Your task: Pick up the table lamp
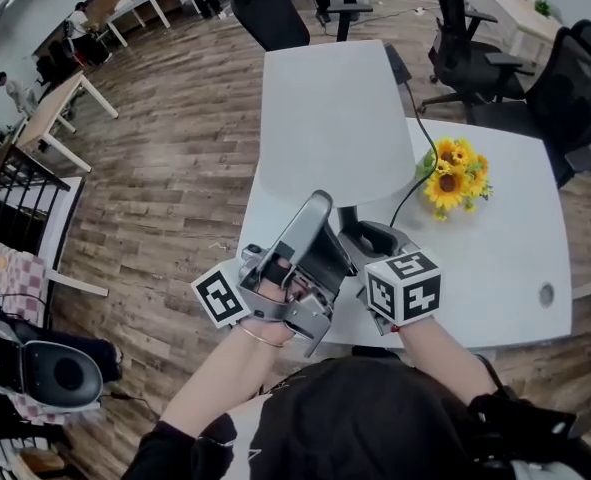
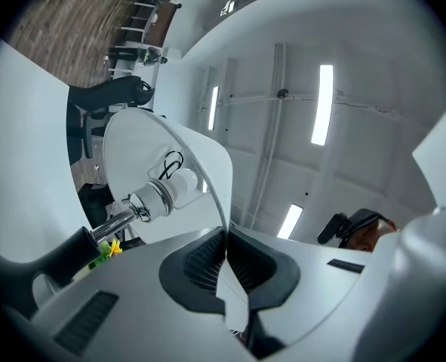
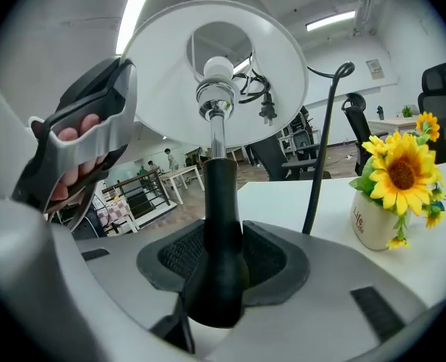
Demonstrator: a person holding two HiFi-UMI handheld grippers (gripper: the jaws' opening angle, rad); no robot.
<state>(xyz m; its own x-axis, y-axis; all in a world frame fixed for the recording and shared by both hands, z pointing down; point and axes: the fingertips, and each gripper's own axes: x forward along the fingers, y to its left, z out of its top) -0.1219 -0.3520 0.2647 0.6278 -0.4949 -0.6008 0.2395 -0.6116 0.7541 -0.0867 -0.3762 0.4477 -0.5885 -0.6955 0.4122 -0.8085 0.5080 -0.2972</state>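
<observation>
The table lamp has a wide white shade point(image 1: 330, 118) and a black stem point(image 3: 223, 225) with a chrome socket and bulb. My left gripper point(image 2: 226, 240) is shut on the thin lower rim of the shade point(image 2: 162, 172), pointing upward. In the head view it point(image 1: 318, 208) meets the near edge of the shade. My right gripper point(image 3: 223, 259) is shut on the black stem, its pads pressing both sides. From above it point(image 1: 363, 236) sits under the shade. The lamp's black cord point(image 3: 321, 149) hangs behind the stem. The lamp's foot is hidden.
A white mug of sunflowers point(image 1: 455, 173) stands on the white table point(image 1: 495, 258) to the right of the lamp, also in the right gripper view point(image 3: 396, 179). Black office chairs point(image 1: 455, 28) stand beyond the table. Wooden floor lies to the left.
</observation>
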